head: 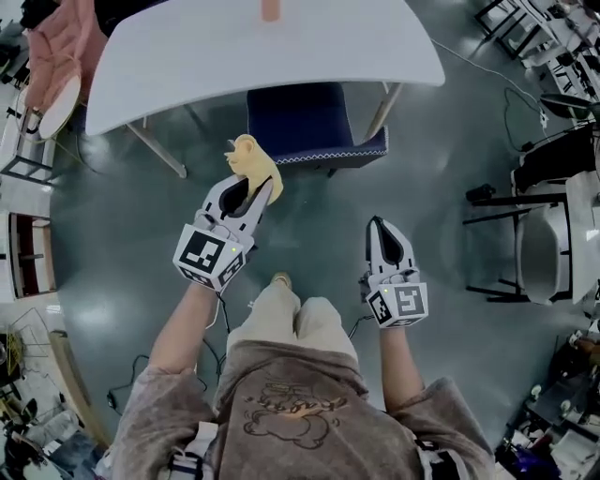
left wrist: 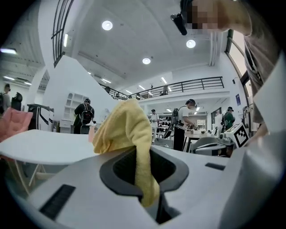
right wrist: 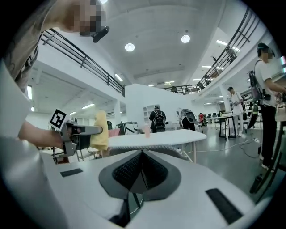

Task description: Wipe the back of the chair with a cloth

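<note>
A yellow cloth (head: 253, 161) is pinched in my left gripper (head: 259, 185), bunched above the jaw tips; in the left gripper view the yellow cloth (left wrist: 129, 134) hangs down between the jaws. A dark blue chair (head: 314, 124) is tucked under a white table (head: 187, 56), its back edge facing me just beyond the cloth. My right gripper (head: 378, 225) is held lower right, apart from the chair, jaws shut with nothing between them. In the right gripper view the left gripper (right wrist: 99, 130) and cloth (right wrist: 101, 129) show at left.
A pink cup (head: 271, 9) stands on the white table. A pink padded chair (head: 61, 47) is at far left. A black-framed chair and desk (head: 539, 234) stand at right. Cables lie on the grey floor. People stand in the background.
</note>
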`<state>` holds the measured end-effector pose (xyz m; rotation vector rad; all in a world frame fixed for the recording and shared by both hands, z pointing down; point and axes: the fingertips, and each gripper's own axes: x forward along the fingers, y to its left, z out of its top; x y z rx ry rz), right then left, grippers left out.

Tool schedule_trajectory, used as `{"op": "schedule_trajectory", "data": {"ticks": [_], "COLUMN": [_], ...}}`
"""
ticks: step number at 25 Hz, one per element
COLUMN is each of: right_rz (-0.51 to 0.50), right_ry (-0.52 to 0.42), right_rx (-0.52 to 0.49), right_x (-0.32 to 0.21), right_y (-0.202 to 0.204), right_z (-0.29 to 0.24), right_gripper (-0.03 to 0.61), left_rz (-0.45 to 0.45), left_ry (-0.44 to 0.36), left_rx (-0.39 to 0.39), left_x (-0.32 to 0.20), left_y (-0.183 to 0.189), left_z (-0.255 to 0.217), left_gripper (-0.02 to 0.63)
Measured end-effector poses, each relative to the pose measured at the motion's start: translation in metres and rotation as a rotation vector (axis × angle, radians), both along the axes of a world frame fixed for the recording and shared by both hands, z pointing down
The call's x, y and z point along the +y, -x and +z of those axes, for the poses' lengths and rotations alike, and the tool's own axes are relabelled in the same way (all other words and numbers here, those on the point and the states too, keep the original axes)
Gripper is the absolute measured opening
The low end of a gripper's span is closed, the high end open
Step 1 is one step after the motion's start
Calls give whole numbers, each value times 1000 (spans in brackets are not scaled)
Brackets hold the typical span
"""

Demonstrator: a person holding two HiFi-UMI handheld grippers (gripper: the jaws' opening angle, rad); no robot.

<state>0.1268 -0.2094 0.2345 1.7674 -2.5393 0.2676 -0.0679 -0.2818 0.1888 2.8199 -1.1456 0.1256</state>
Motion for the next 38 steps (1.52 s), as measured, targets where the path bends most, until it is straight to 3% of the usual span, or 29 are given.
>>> {"op": "schedule_trajectory", "data": {"ticks": [6,11,19,28,38], "right_rz": [8,10,-6,-19,-83], "right_ry": [-7,-35,-30,-18,8], "right_rx": [-17,-24,-30,-21,-24], "right_x": [-7,-9,-15,-21,-23], "right_y": [14,24,29,7,4], "right_z": [-141,-187,-195,-196,-180], "right_gripper": [26,25,26,26,26], "left_rz": [16,48,33,-34,-118], "left_ry": [19,21,29,36,28], "left_rx": [31,46,48,39,-25], "left_x": [3,2,0,10,26], "left_y": [11,13,15,10,9], "left_z": [-132,-170,-174,-167,-144], "left_gripper": [58,58,58,58,60]}}
